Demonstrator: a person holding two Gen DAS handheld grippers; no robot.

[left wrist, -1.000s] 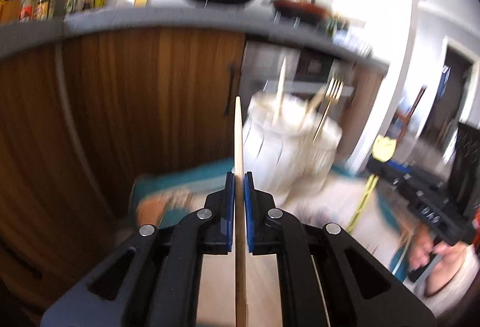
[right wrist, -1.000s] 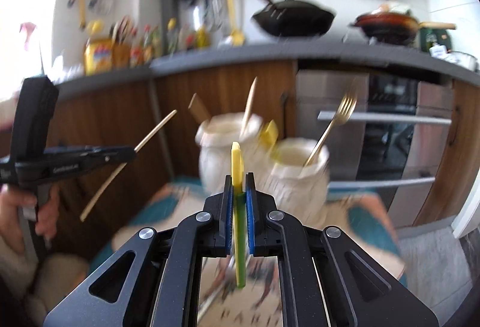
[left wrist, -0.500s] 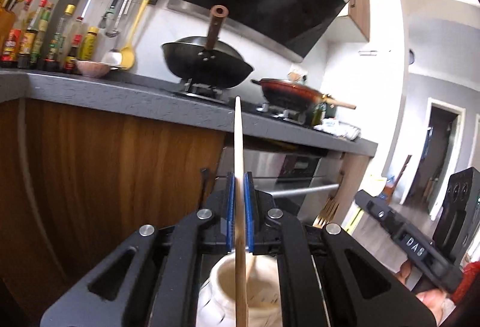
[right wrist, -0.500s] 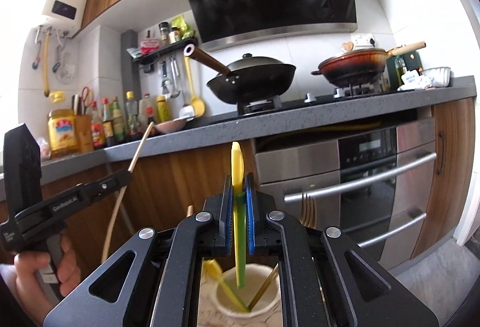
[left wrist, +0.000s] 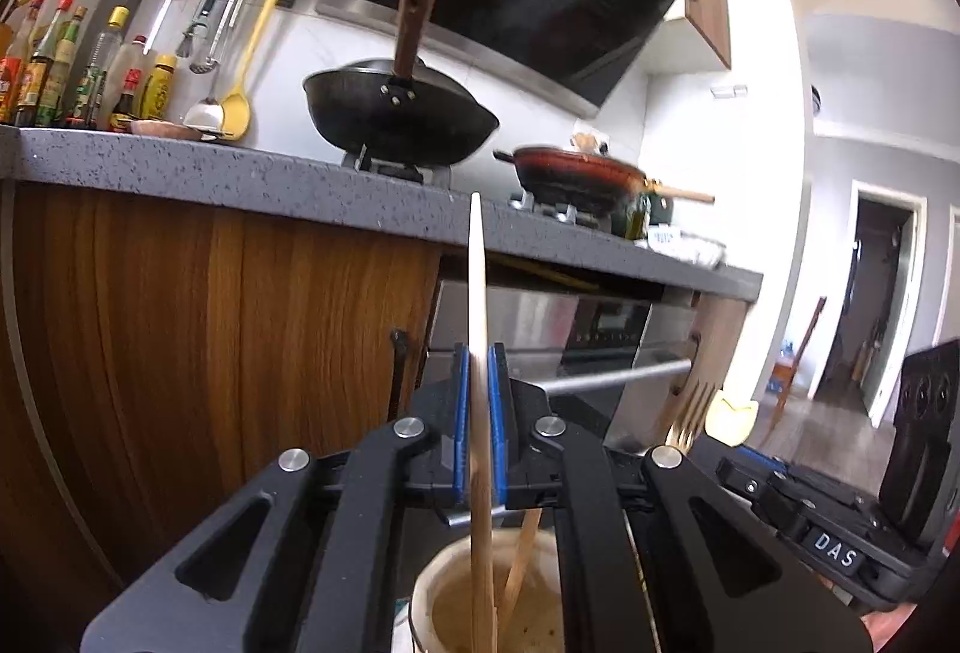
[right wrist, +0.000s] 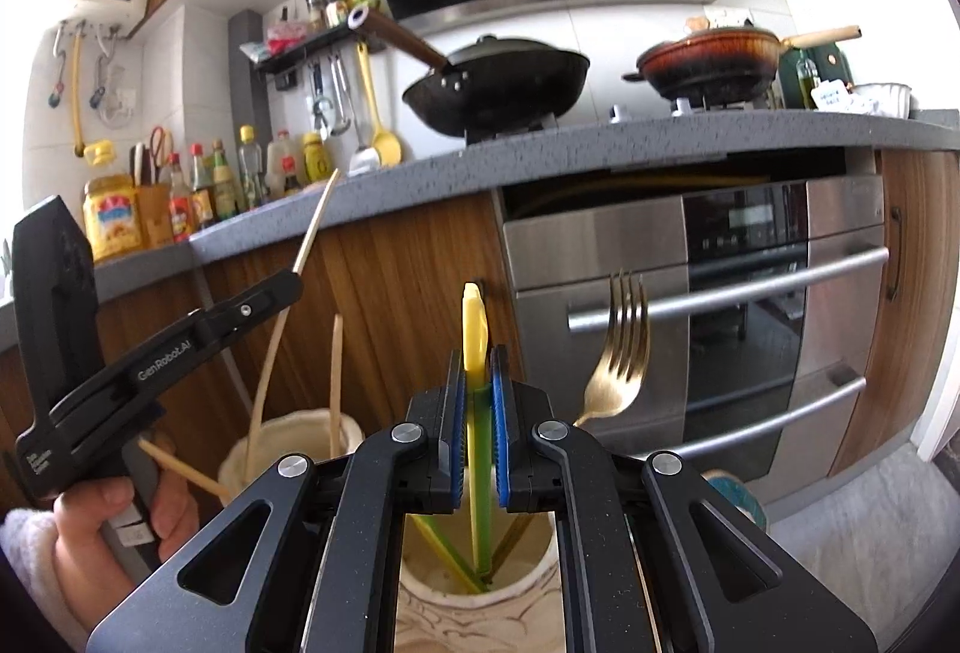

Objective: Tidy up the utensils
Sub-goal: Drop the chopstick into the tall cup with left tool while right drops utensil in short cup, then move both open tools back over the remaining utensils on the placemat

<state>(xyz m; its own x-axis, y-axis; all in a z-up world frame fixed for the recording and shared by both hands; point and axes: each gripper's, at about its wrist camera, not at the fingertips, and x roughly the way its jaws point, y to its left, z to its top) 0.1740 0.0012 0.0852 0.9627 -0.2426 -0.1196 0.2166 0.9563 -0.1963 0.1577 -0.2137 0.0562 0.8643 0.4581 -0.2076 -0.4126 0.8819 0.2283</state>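
Note:
My left gripper [left wrist: 478,401] is shut on a wooden chopstick [left wrist: 477,281] held upright, its lower end inside a cream ceramic jar [left wrist: 432,593] that holds another wooden stick. My right gripper [right wrist: 478,401] is shut on a yellow-green plastic utensil [right wrist: 474,329] held upright, its lower end inside a second cream jar [right wrist: 528,587] with a gold fork [right wrist: 618,353] and another green utensil. In the right wrist view the left gripper [right wrist: 288,287] with its chopstick [right wrist: 318,215] stands over the left jar [right wrist: 288,431].
A grey counter [right wrist: 600,143] with a black wok [right wrist: 498,83], a red pan [right wrist: 708,59] and several bottles [right wrist: 216,179] runs behind. Wooden cabinets [left wrist: 210,353] and a steel oven [right wrist: 750,293] stand below it. A doorway [left wrist: 876,293] opens far right.
Both grippers tipped up from facing the jars on the table to stand over them. The chopstick and the yellow-green utensil now reach down into the jars.

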